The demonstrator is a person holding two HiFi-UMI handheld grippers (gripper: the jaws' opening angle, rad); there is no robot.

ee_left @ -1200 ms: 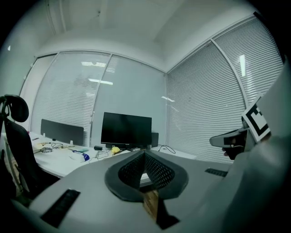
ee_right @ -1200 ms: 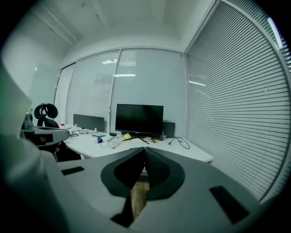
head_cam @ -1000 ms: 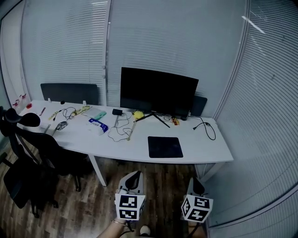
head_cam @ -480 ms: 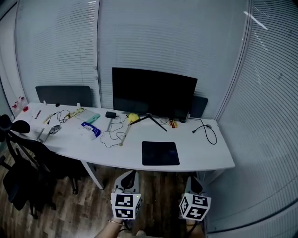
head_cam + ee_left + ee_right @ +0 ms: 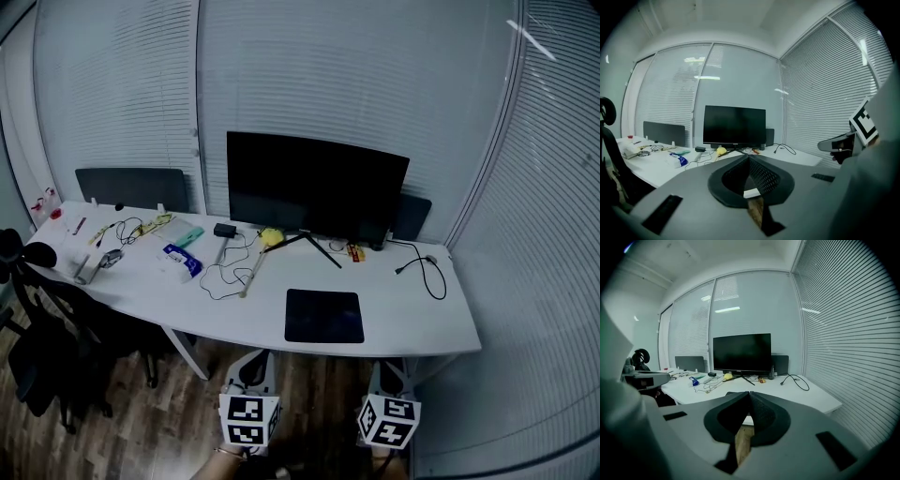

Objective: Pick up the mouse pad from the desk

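Far left, black office chair (image 5: pixel 42 328) beside long white worktop (image 5: pixel 141 291). Short of its near edge, left gripper (image 5: pixel 255 364) clenched, empty. Flat black rectangular mouse pad (image 5: pixel 324 316) lying on worktop before wide black monitor (image 5: pixel 314 187). Right gripper (image 5: pixel 390 371) likewise clenched, empty.

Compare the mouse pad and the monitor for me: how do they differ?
The mouse pad lies flat near the front edge of the desk; the monitor stands upright at the back. The monitor looks clearly wider than the mouse pad. Both are dark rectangles on the same white desk, the pad directly in front of the monitor.
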